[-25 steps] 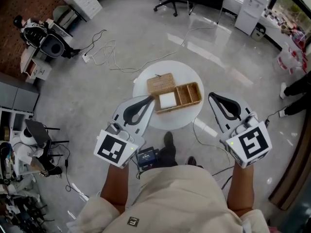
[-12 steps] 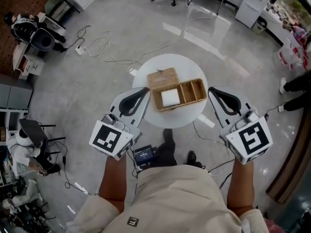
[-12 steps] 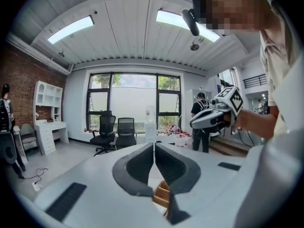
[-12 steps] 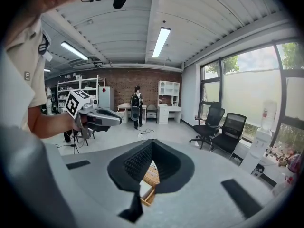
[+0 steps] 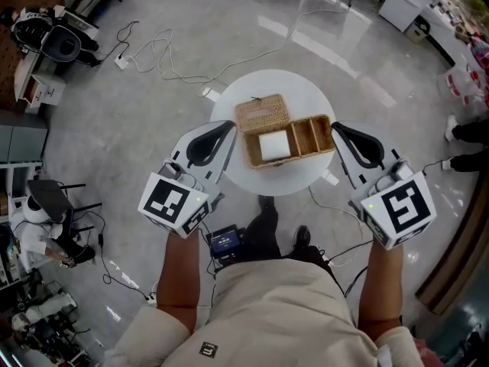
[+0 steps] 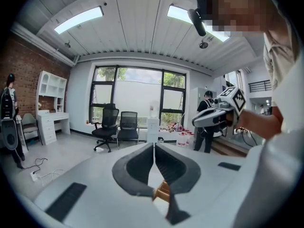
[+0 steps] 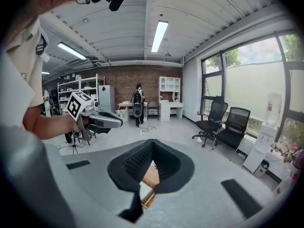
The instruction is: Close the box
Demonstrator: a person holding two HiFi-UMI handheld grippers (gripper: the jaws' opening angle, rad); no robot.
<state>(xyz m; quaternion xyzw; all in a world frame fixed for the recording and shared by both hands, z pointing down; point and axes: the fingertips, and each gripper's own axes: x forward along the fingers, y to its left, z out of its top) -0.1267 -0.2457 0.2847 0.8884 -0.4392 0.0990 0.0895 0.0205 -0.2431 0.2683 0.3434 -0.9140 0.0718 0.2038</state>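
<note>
A wicker box (image 5: 284, 142) stands on the small round white table (image 5: 229, 163) in the head view. Its woven lid (image 5: 262, 113) is swung back on the far side, and a white pad (image 5: 274, 145) lies in the left compartment. My left gripper (image 5: 231, 127) hovers just left of the box, shut and empty. My right gripper (image 5: 335, 127) hovers just right of the box, also shut and empty. A strip of wicker box (image 6: 162, 192) shows under the jaws of the left gripper (image 6: 154, 145). In the right gripper view the wicker box (image 7: 151, 175) shows below the right gripper (image 7: 152, 142).
Loose cables (image 5: 172, 67) trail across the grey floor beyond the table. A white cabinet (image 5: 409, 2) stands at the far right and equipment (image 5: 53, 44) at the far left. A person's shoes (image 5: 462, 128) show at the right edge. A small device (image 5: 225, 241) hangs at my waist.
The view has shifted, so the table and box sit a little higher and nearer. Both grippers stay shut beside the box, and the right tip now lies closer to the box's right end.
</note>
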